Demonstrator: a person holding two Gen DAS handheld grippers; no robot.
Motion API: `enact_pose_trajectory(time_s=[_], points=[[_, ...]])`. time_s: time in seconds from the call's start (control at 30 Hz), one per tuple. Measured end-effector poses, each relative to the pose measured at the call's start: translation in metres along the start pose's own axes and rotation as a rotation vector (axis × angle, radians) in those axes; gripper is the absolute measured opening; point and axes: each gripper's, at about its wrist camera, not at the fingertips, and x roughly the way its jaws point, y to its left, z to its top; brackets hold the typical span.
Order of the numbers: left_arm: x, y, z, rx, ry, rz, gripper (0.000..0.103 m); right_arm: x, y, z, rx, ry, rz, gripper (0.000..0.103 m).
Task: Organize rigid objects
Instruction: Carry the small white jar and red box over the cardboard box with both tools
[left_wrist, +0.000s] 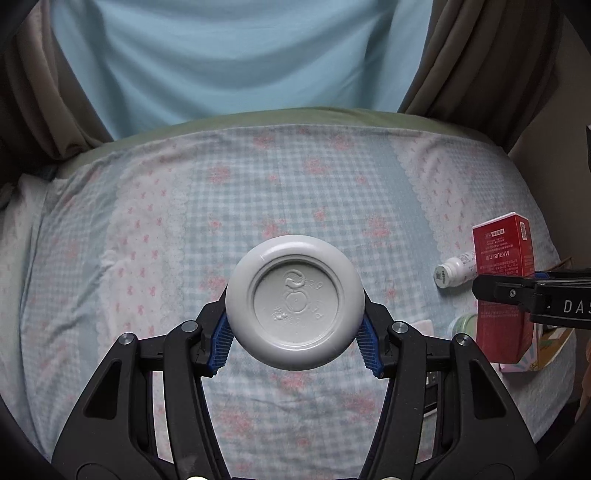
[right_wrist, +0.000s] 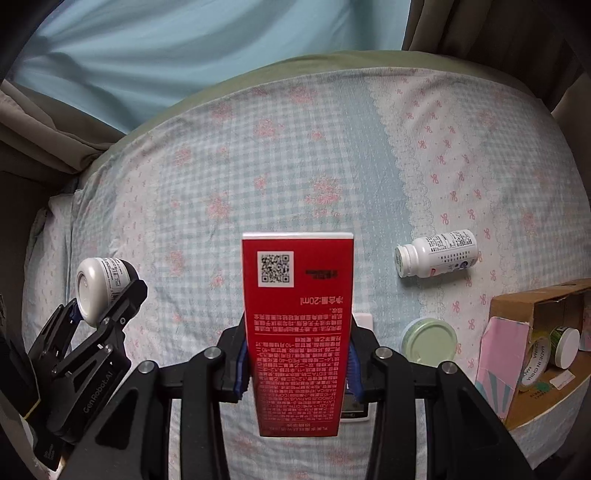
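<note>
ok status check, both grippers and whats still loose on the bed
Left gripper shut on white bottle, held off the bed. Right gripper shut on red box. Loose: second bottle lying flat, green lid. Cardboard box at right, nothing blocking.

Smooth white plastic bottle (left_wrist: 294, 302) with embossed matt base, glossy red printed cardboard carton (right_wrist: 297, 332), soft checked floral cotton bedsheet (left_wrist: 258, 192), raw brown corrugated cardboard box (right_wrist: 532, 306), ribbed blue rubbery pads (left_wrist: 221, 343) on matt black plastic left tool (left_wrist: 294, 345)

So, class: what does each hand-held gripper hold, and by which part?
The left hand-held gripper holds a white bottle by its sides near the base. The right hand-held gripper holds a red box by its two narrow sides.
</note>
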Motion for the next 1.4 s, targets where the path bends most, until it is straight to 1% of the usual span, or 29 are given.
enact_pose_trajectory(time_s=[0.17,0.37,0.57,0.7,0.87,0.97,1.1,1.17,1.23,1.4], points=[[-0.052,-0.031,-0.017,0.01,-0.017,-0.01,0.053,-0.052,-0.008,-0.022,-0.04,-0.058,0.035,0.037],[-0.108,-0.084,-0.045,0.039,-0.025,-0.011,0.053,-0.099,-0.044,-0.052,-0.032,-0.09,0.072,0.037],[-0.154,-0.157,-0.069,0.036,-0.051,0.017,0.053,-0.14,-0.106,-0.091,-0.047,-0.107,0.1,0.037],[-0.174,-0.215,-0.073,0.007,-0.066,-0.003,0.053,-0.167,-0.159,-0.114,-0.056,-0.12,0.105,0.037],[-0.179,-0.298,-0.073,0.04,-0.064,-0.037,0.053,-0.205,-0.236,-0.122,-0.012,-0.167,0.111,0.037],[-0.176,-0.343,-0.072,0.05,-0.064,-0.07,0.053,-0.225,-0.284,-0.123,0.013,-0.193,0.078,0.037],[-0.159,-0.396,-0.07,0.063,-0.04,-0.102,0.053,-0.239,-0.34,-0.121,0.036,-0.204,0.026,0.037],[-0.147,-0.418,-0.07,0.068,-0.021,-0.116,0.053,-0.241,-0.364,-0.119,0.035,-0.202,-0.009,0.038],[-0.132,-0.438,-0.069,0.075,0.001,-0.125,0.053,-0.239,-0.387,-0.118,0.039,-0.194,-0.019,0.037],[-0.089,-0.477,-0.067,0.106,0.071,-0.129,0.053,-0.214,-0.43,-0.111,0.054,-0.148,-0.05,0.037]])
